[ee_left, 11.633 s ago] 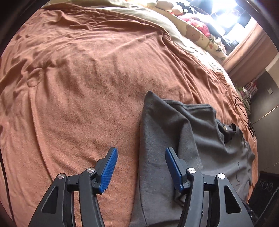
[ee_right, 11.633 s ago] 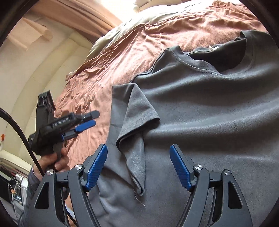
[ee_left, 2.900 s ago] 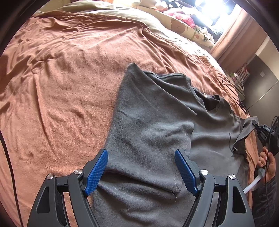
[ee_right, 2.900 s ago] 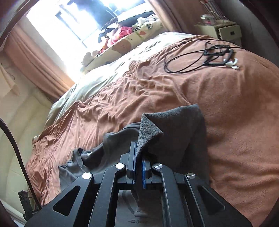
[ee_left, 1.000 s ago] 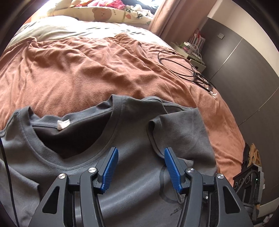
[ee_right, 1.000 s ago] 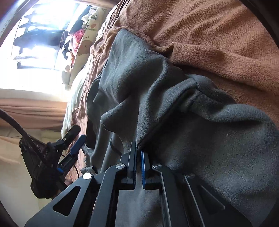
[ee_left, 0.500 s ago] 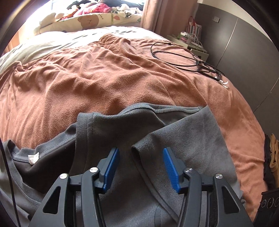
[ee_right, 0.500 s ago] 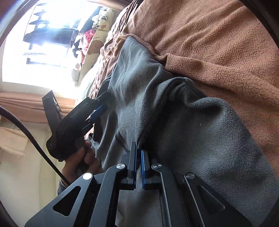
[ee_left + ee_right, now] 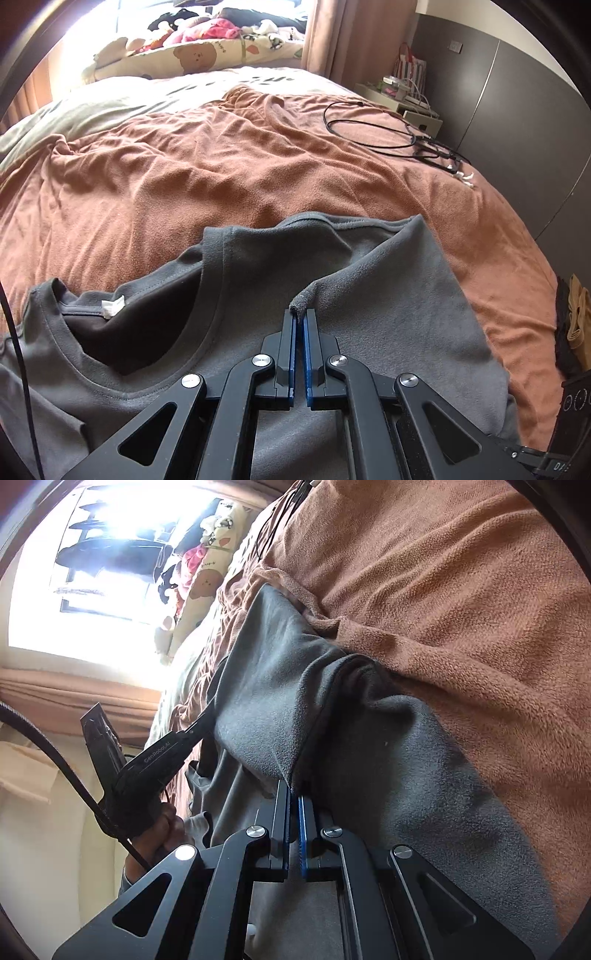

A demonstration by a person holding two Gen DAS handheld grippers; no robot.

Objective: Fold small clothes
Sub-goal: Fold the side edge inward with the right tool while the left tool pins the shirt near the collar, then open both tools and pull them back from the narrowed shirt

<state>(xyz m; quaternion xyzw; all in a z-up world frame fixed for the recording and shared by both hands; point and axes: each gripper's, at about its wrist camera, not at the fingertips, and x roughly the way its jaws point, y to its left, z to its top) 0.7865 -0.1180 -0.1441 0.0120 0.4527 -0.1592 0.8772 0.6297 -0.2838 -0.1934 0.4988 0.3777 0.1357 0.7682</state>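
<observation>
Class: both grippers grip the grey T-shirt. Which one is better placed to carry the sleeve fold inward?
Left, probably: the left gripper pinches the folded sleeve edge of the grey T-shirt by the collar; the right gripper holds lower side fabric.

Black gripper point(image 9: 299, 317) frames, blue pads point(image 9: 293, 343), silver screws point(image 9: 263, 359), "GenRobot.AI" lettering.

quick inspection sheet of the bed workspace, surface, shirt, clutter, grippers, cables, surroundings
surface: rumpled orange-brown blanket covering the bed
job's things: grey t-shirt, neck opening with white label showing, right side folded inward
clutter: earbuds by the bed's far edge
grippers: left gripper shut on a raised fold of the shirt; right gripper shut on a folded shirt edge
cables: black cable coiled on the blanket
surroundings: bear-print pillow, curtain, nightstand
</observation>
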